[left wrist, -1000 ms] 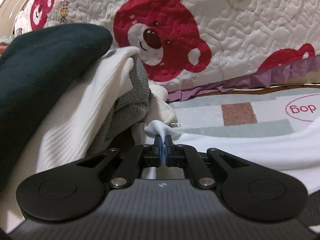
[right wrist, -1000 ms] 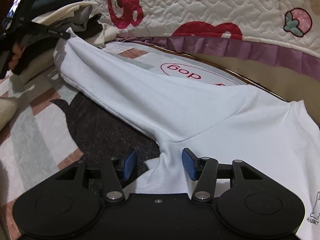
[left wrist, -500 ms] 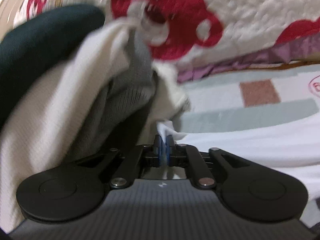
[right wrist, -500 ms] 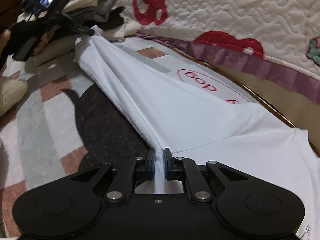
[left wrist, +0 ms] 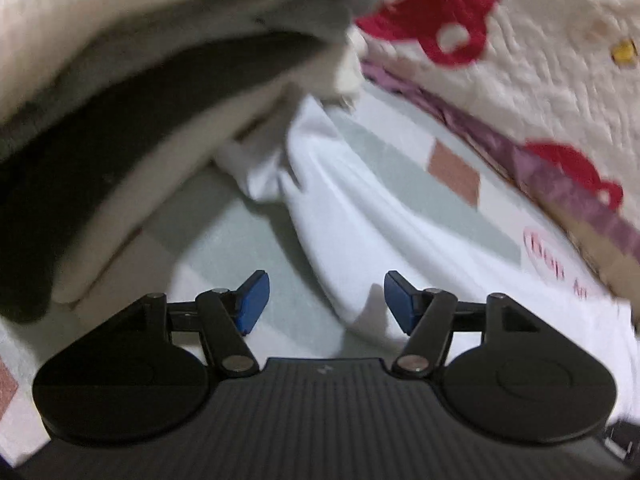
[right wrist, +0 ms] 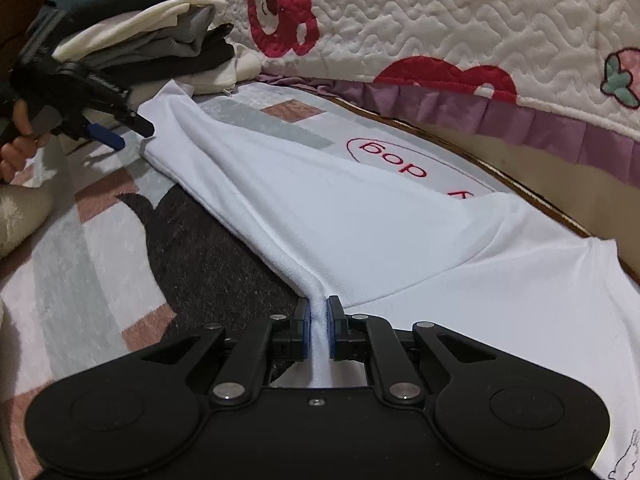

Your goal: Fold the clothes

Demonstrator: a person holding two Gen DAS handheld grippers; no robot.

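Note:
A white garment (right wrist: 360,216) lies stretched along the patterned rug, one end near the clothes pile and the other spread wide at the right. My right gripper (right wrist: 318,326) is shut on a pinched ridge of its cloth at the near edge. In the left wrist view my left gripper (left wrist: 326,304) stands open just above the rug, with the garment's narrow end (left wrist: 352,216) ahead of it and nothing between its blue pads (left wrist: 252,302). The right wrist view shows that left gripper (right wrist: 128,134), held by a hand, beside the garment's far corner.
A pile of folded clothes (right wrist: 152,40) in dark, cream and grey sits at the far left, close above my left gripper. A quilted bedspread (right wrist: 440,20) with red bears and a purple ruffle runs along the back. The rug (right wrist: 80,248) extends to the near left.
My left gripper has opened and let go of the garment's end, which now lies on the rug. My right gripper closed on the cloth ridge and still holds it.

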